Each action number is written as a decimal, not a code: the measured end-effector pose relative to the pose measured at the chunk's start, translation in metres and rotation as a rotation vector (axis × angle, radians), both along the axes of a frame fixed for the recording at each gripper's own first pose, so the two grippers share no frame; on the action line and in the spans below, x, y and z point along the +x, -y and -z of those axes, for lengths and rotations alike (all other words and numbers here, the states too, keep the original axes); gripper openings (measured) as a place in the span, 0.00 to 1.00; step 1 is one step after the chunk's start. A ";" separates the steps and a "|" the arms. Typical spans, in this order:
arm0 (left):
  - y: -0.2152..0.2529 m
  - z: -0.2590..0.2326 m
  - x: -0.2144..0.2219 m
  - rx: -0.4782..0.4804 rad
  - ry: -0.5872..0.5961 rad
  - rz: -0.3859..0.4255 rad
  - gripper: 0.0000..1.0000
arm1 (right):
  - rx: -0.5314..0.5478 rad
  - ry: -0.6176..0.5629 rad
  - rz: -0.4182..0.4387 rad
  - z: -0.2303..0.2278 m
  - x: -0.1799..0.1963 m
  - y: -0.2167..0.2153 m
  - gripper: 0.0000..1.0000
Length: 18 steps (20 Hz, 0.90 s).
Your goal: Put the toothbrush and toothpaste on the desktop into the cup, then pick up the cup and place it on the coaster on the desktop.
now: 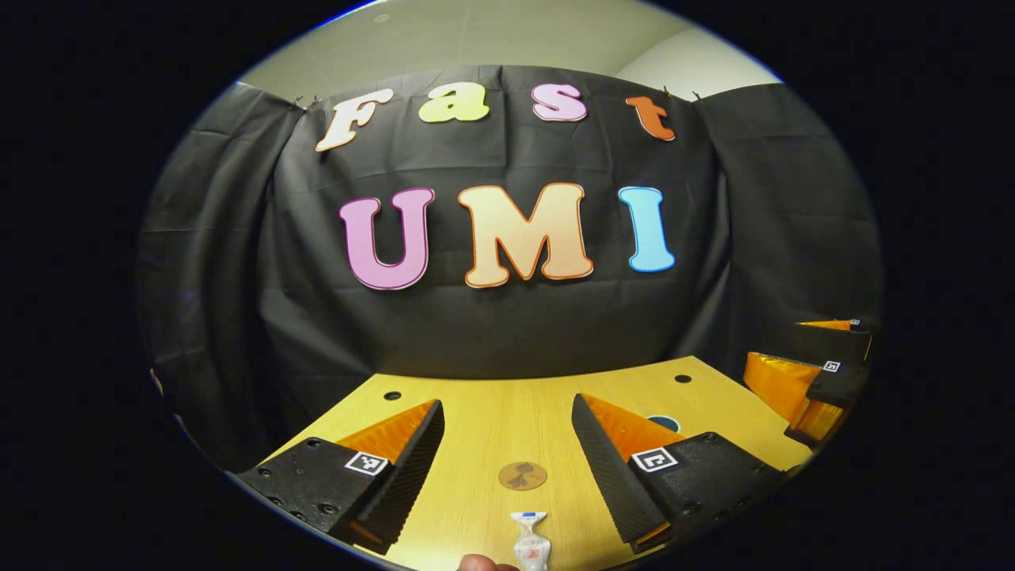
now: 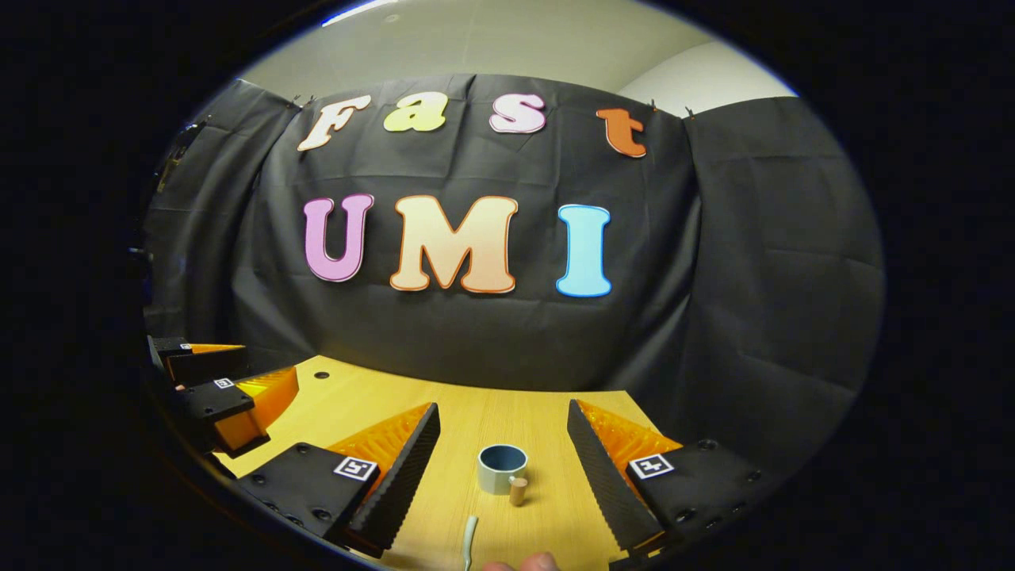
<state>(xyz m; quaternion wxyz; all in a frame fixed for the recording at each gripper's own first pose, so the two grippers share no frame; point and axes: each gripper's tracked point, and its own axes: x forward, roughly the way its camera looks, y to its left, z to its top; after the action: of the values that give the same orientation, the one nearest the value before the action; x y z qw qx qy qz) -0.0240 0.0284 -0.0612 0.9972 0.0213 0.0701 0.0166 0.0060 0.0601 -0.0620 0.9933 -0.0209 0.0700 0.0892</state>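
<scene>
The left gripper hangs above the table with its jaws apart and nothing between them. Ahead of it lie the coaster and, nearer the camera, the toothpaste. The right gripper is likewise spread and empty. Beyond it stands the cup, upright, with the toothbrush lying flat nearer the camera. Judged status: no step complete; both items remain outside the cup, and the cup is off the coaster. No brand text is legible on the toothpaste.
</scene>
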 end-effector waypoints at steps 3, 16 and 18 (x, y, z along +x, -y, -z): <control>-0.002 0.029 -0.012 0.000 -0.072 0.009 0.95 | -0.035 -0.092 -0.055 0.038 -0.007 -0.017 0.99; -0.022 0.169 -0.072 0.027 -0.544 0.033 0.95 | -0.131 -0.726 -0.105 0.225 -0.051 -0.028 0.99; -0.023 0.186 -0.080 0.021 -0.624 0.041 0.95 | -0.136 -0.824 -0.085 0.252 -0.058 -0.029 1.00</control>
<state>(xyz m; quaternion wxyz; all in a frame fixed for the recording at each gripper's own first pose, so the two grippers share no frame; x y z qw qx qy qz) -0.1043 0.0510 -0.2477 0.9273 0.0373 0.3723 -0.0103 -0.0524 0.0886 -0.3136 0.8741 -0.0517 0.4662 0.1263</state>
